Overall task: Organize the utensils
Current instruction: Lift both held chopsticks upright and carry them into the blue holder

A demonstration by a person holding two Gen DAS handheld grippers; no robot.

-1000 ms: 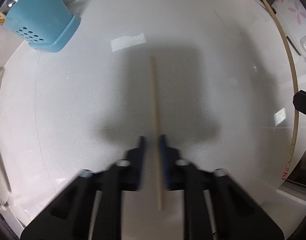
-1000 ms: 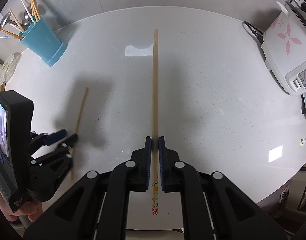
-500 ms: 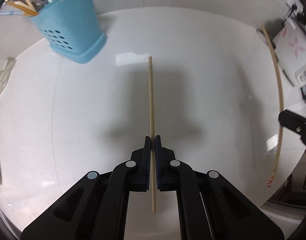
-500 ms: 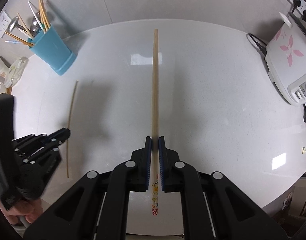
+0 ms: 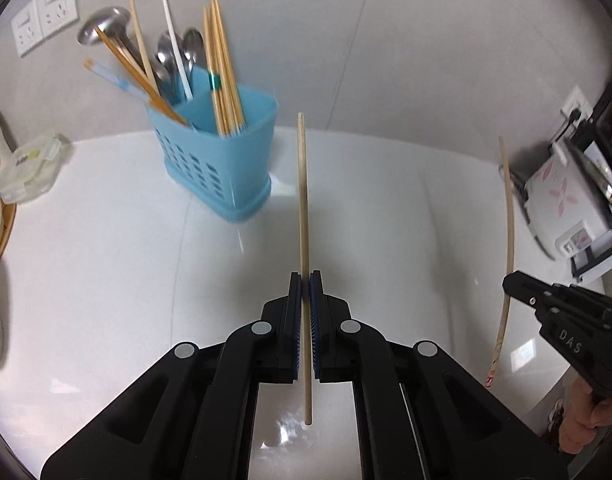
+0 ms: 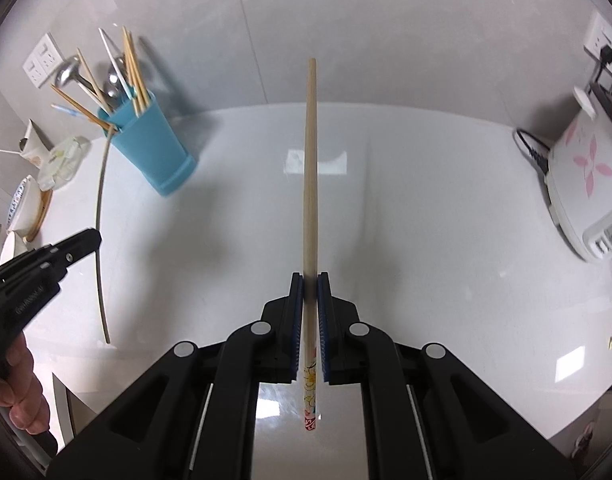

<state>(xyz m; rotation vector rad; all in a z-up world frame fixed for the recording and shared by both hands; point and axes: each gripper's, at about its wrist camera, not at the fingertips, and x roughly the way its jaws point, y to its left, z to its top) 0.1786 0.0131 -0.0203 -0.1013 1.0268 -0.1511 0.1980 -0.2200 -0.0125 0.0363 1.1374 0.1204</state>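
Observation:
My left gripper [image 5: 305, 280] is shut on a thin plain wooden chopstick [image 5: 303, 208] that points up toward the wall, lifted above the white counter. The blue utensil holder [image 5: 220, 160], with chopsticks and spoons standing in it, is up and left of the chopstick's tip. My right gripper [image 6: 310, 280] is shut on a thicker wooden chopstick [image 6: 310, 184] with a printed end, also held off the counter. Each gripper shows in the other's view: the right gripper [image 5: 561, 320] at the right edge, the left gripper [image 6: 46, 264] at the left edge. The blue holder [image 6: 150, 152] stands far left in the right wrist view.
A white rice cooker [image 6: 585, 184] with pink flowers sits at the right edge of the round white counter [image 6: 425, 208]. Bowls, a plastic container [image 5: 30, 168] and packets crowd the left edge. Wall sockets [image 5: 44, 12] are behind the holder.
Both grippers have risen from the counter with their chopsticks. The left one closed on its chopstick, lifted and tilted up, so the holder now looms larger and nearer.

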